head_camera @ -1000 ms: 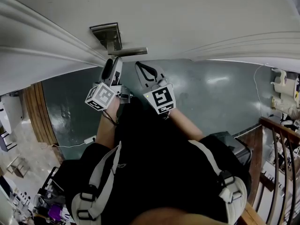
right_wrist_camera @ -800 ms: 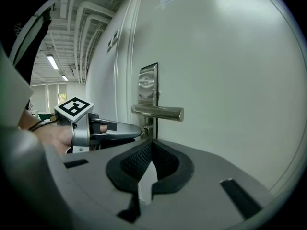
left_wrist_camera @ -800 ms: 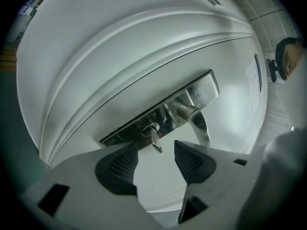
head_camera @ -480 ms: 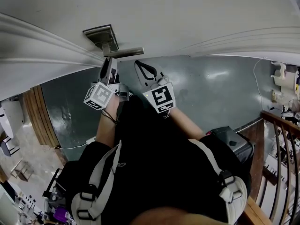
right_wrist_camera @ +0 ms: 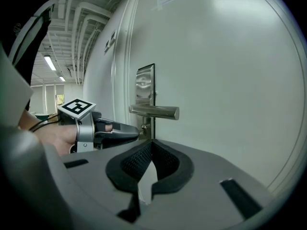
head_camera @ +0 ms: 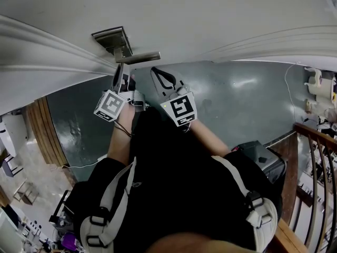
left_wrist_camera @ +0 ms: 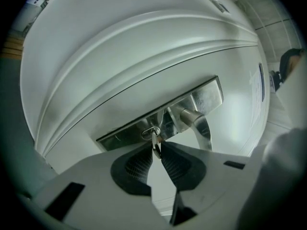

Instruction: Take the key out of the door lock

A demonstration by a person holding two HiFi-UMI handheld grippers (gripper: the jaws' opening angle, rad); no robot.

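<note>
A small silver key (left_wrist_camera: 154, 140) sticks out of the lock cylinder in the steel plate (left_wrist_camera: 201, 97) on the white door, just beside the lever handle (left_wrist_camera: 194, 119). My left gripper (left_wrist_camera: 156, 148) points level at the lock. Its jaws have just been closing, and the pad tips now pinch the key's head between them. In the right gripper view the left gripper (right_wrist_camera: 135, 130) reaches the plate (right_wrist_camera: 145, 87) under the handle (right_wrist_camera: 154, 111). My right gripper (right_wrist_camera: 151, 143) hangs a little back from the door, shut with nothing in it. In the head view the left gripper (head_camera: 120, 70) and right gripper (head_camera: 157, 73) sit under the handle (head_camera: 139, 57); the key is hidden there.
The white door (head_camera: 184, 15) fills the top of the head view, with moulded ridges on its face. Below lies a grey-green floor (head_camera: 231, 104). A wooden railing (head_camera: 316, 141) runs at the right, and a dark box (head_camera: 259, 158) stands by my right arm.
The left gripper's jaws have drawn together from wide apart to narrow at the lock, below the handle. The right gripper has stayed where it was.
</note>
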